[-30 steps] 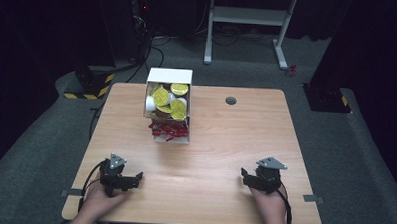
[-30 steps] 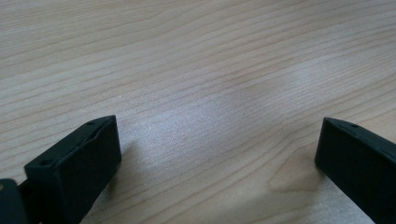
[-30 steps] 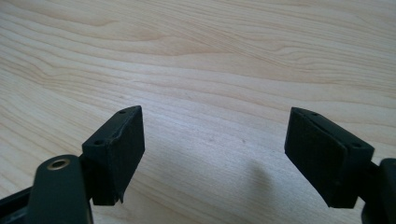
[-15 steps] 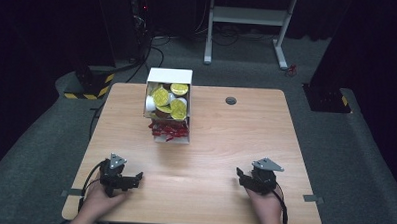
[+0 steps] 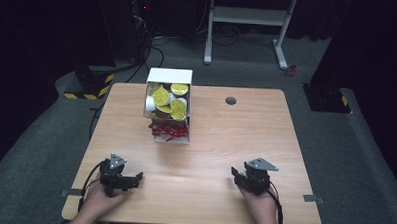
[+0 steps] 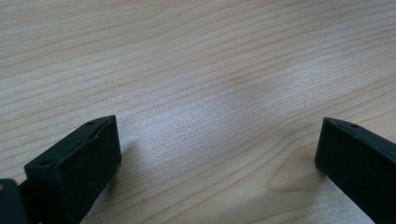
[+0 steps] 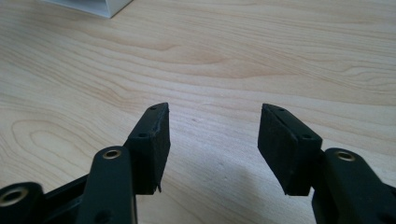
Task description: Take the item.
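— Both tools sit low over the desk [image 5: 210, 157]?
— Yes. Left tool [image 5: 138, 177] has its jaws spread wide, bare wood between them. Right tool [image 5: 234, 172] has just been closing its jaws to about half, nothing between them.
— And farther out?
— Well beyond both, between them, a white box [image 5: 168, 77] holds yellow-lidded cups [image 5: 161, 96] above red packets [image 5: 167, 131].

On the desk [image 5: 286, 125] a box [image 5: 168, 108] stands toward the far edge, left of the middle. The left hand-held gripper [image 5: 136, 177] sits near the front left, the right hand-held gripper [image 5: 234, 172] near the front right, well apart from each other and from the box.
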`<move>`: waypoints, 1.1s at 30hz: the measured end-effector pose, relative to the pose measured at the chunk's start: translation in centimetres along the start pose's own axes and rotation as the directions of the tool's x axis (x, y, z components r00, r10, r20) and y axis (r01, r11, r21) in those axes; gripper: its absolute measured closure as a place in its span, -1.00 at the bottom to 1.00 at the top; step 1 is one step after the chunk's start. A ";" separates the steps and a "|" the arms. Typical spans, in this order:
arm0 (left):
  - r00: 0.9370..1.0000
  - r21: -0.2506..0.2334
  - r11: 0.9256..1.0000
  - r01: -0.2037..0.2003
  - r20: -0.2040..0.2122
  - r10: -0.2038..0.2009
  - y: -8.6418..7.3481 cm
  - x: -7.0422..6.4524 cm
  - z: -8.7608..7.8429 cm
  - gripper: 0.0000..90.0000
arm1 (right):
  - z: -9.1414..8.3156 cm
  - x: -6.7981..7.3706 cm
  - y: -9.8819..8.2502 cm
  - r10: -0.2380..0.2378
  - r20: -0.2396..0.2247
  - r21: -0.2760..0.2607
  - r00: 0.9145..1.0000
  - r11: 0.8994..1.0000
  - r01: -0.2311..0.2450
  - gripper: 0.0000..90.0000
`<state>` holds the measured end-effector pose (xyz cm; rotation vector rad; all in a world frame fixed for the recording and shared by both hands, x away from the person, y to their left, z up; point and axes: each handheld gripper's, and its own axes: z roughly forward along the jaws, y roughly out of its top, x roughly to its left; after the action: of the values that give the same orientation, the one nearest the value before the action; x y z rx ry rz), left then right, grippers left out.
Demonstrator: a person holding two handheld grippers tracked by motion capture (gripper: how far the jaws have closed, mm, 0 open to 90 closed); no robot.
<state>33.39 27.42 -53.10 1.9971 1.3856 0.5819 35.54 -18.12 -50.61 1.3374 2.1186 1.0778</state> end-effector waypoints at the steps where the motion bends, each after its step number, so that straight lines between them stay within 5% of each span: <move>1: 1.000 0.000 1.000 0.001 0.000 -0.001 0.0 0.0 0.0 -0.99 | 0.0 0.1 0.0 0.008 0.004 -0.001 1.000 1.000 -0.008 0.06; 4: 1.000 0.000 1.000 0.002 0.001 -0.002 0.0 0.0 0.0 -0.99 | 0.0 0.5 0.2 0.031 -0.010 -0.013 0.999 0.999 -0.032 0.12; 33: 1.000 0.001 1.000 0.001 0.000 -0.001 0.0 0.0 0.0 -0.99 | 2.2 5.0 5.3 -0.119 -0.021 -0.080 0.993 0.990 0.117 0.20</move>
<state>33.37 27.41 -53.10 1.9964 1.3871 0.5804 37.85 -11.56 -47.53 1.1530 2.1221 1.1225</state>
